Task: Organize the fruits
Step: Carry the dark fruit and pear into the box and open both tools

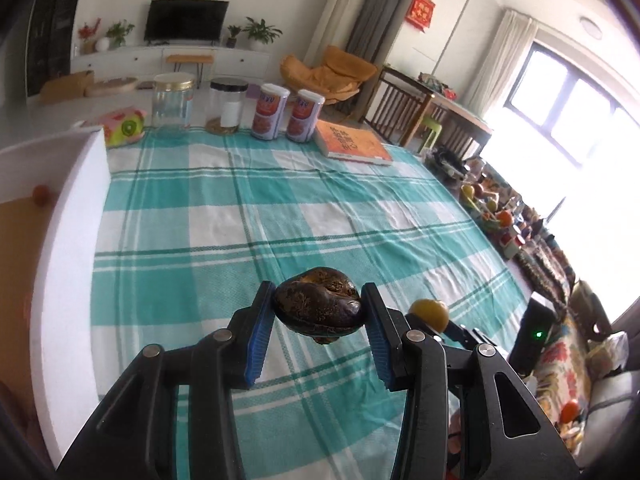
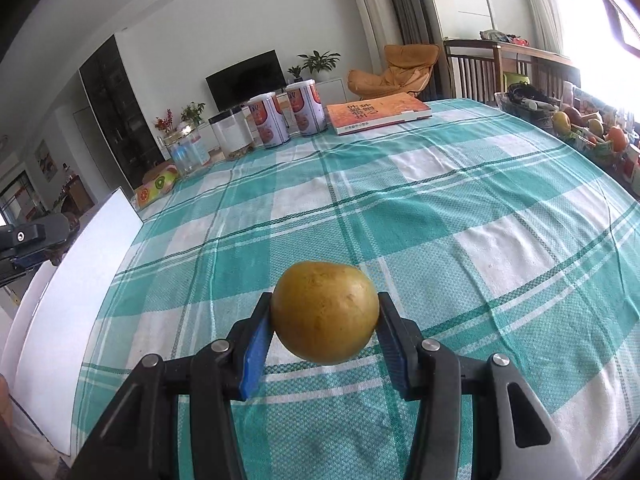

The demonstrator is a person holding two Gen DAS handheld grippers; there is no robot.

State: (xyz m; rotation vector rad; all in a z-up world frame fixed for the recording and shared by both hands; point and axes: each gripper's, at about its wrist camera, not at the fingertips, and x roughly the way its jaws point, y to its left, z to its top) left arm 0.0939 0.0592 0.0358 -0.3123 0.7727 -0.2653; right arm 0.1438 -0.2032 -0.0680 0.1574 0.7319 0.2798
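Note:
My left gripper (image 1: 319, 312) is shut on a dark brown wrinkled fruit (image 1: 319, 306) and holds it above the teal checked tablecloth (image 1: 248, 208). My right gripper (image 2: 325, 320) is shut on a round yellow fruit (image 2: 325, 312), also above the cloth. That yellow fruit also shows in the left wrist view (image 1: 430, 313), just right of the left gripper. A white box (image 1: 68, 216) stands at the table's left edge, with a small orange fruit (image 1: 41, 195) inside it. The box wall also shows in the right wrist view (image 2: 72, 280).
At the table's far edge stand a glass jar (image 1: 173, 105), a black-lidded jar (image 1: 227, 106), two cans (image 1: 286, 114), an orange book (image 1: 352, 142) and a tissue pack (image 1: 124, 126). A basket of fruits (image 2: 592, 128) sits beyond the right edge.

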